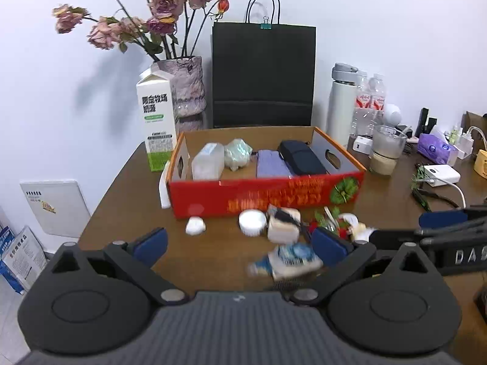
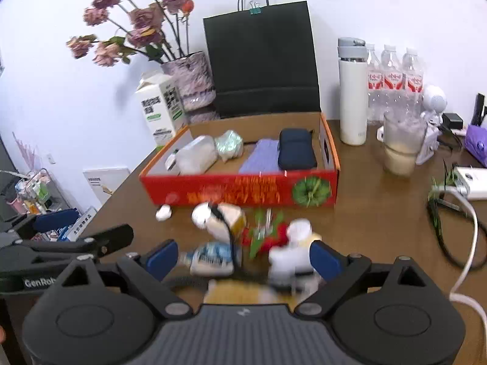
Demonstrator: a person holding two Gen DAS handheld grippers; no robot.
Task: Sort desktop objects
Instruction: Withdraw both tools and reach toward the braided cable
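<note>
A red cardboard box (image 1: 264, 194) stands mid-table and holds a clear plastic container (image 1: 207, 161), a pale green bundle (image 1: 239, 152), a lavender pack (image 1: 271, 162) and a navy case (image 1: 301, 158). In front of it lies a blurred heap: a white jar (image 1: 252, 222), a beige box with a black band (image 1: 284, 223), a blue-white packet (image 1: 289, 258), a red-green item (image 2: 268, 234) and a white bottle (image 2: 289, 261). My left gripper (image 1: 240, 246) is open just short of the heap. My right gripper (image 2: 243, 258) is open, with the packet and bottle lying between its fingers.
A milk carton (image 1: 156, 121), a vase of dried roses (image 1: 185, 85) and a black paper bag (image 1: 263, 76) stand behind the box. To the right are a white flask (image 2: 352, 97), water bottles (image 2: 392, 79), a glass cup (image 2: 400, 149) and a white power bank with cable (image 2: 471, 182).
</note>
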